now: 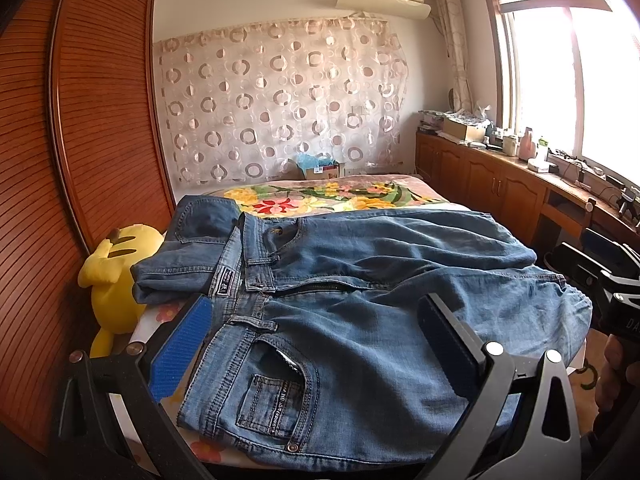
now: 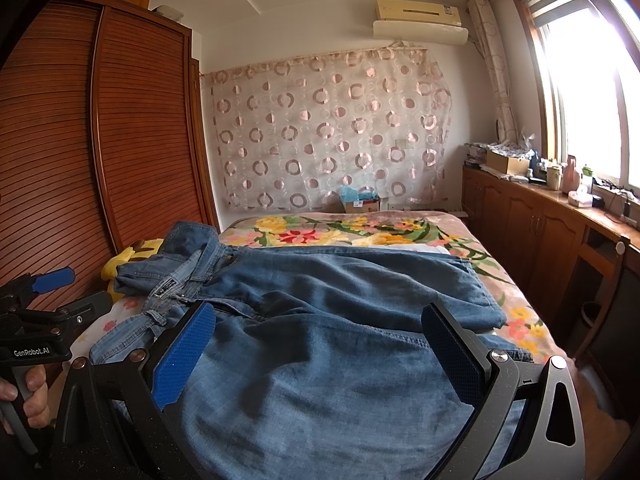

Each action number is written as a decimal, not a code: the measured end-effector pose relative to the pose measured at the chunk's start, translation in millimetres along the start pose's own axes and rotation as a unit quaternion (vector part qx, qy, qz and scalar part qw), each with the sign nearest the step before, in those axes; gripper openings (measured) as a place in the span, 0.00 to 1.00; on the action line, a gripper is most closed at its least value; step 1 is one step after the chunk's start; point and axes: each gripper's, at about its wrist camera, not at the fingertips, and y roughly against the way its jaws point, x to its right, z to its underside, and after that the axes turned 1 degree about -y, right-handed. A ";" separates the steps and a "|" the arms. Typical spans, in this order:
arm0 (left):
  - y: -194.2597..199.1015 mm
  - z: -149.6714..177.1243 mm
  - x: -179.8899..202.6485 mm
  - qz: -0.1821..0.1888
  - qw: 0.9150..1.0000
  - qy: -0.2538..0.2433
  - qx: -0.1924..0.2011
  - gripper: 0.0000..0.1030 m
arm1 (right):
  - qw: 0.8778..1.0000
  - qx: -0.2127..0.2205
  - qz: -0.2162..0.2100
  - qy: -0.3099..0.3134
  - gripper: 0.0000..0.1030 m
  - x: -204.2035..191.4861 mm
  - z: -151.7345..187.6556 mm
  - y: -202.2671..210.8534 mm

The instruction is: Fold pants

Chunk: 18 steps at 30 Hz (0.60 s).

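Observation:
A pair of blue jeans lies spread across the near end of the bed, waist to the left and legs to the right; it also shows in the right wrist view. The waistband at the far left is flipped over, showing a back pocket. My left gripper is open and empty, hovering over the waist and front pocket. My right gripper is open and empty, hovering over the legs. Each gripper shows at the edge of the other's view, the right one and the left one.
The bed has a floral blanket. A yellow plush toy sits at the bed's left edge against a wooden wardrobe. Wooden cabinets with clutter run along the right under a window. A cardboard box sits at the bed's far end.

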 end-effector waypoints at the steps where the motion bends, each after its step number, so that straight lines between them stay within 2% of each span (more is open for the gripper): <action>1: 0.1 0.1 0.0 0.001 1.000 0.001 -0.001 1.00 | 1.000 -0.001 -0.001 0.000 1.00 -0.2 0.1 0.1; 4: -3.2 -3.8 13.2 0.007 1.000 -0.003 -0.007 1.00 | 1.000 -0.005 -0.006 -0.001 1.00 0.0 0.8 -0.5; 10: -22.0 -3.7 13.6 0.020 0.999 -0.003 -0.026 1.00 | 1.000 -0.019 -0.012 0.003 1.00 3.7 0.5 -9.8; 18: -51.3 9.9 -5.9 0.024 0.998 -0.005 -0.059 1.00 | 0.999 -0.032 -0.017 0.011 1.00 9.6 -0.2 -19.4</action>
